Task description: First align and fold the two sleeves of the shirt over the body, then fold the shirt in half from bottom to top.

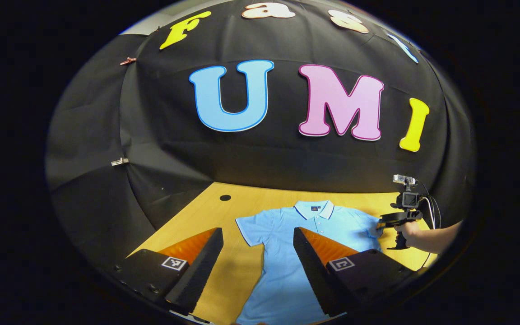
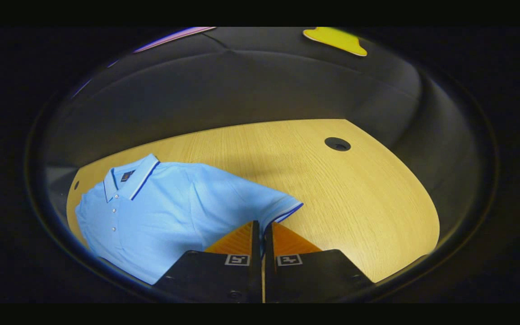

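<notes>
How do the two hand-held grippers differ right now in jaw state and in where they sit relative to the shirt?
The left hand-held gripper has its jaws wide apart and holds nothing; the right hand-held gripper has its jaws closed on the sleeve hem. The left one hangs above the shirt body, off the cloth; the right one is at the sleeve's edge, touching it. Both point toward the same blue polo on the table.
</notes>
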`<state>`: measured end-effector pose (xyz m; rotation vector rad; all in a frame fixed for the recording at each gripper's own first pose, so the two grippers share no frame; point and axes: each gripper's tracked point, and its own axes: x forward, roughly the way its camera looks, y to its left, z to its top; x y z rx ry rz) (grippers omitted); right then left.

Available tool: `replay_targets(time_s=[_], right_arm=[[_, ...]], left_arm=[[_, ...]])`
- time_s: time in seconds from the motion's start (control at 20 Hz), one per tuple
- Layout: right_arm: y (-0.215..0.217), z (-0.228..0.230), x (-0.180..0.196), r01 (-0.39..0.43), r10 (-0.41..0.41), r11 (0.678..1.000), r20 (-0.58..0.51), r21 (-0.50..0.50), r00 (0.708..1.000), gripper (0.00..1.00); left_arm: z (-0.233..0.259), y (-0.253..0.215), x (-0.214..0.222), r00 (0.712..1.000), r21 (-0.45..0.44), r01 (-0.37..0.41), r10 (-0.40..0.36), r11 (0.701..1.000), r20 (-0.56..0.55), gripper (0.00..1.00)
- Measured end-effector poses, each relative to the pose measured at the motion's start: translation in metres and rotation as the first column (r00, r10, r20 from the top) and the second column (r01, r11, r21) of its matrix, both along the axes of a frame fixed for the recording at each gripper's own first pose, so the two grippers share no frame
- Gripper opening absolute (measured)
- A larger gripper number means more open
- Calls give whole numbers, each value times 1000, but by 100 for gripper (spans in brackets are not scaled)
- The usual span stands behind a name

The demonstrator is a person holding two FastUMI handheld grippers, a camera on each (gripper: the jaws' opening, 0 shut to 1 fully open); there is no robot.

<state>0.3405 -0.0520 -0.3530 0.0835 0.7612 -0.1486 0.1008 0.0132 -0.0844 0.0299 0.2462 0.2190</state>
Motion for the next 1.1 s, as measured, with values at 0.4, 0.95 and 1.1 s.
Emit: replay_targets(time_s=[0.4,0.95,1.1], right_arm=[[45,78,26,-205,240,957,167,-206,956,12],[210,59,-2,-501,550,814,114,-293,827,59],[209,67,-32,-494,532,838,145,-234,834,89]], left_arm=[[-24,7,3,999,-56,-22,20,998,-32,98],[-46,38,38,998,-152,-56,54,987,-14,98],[-58,53,73,999,-166,-52,49,985,-21,98]])
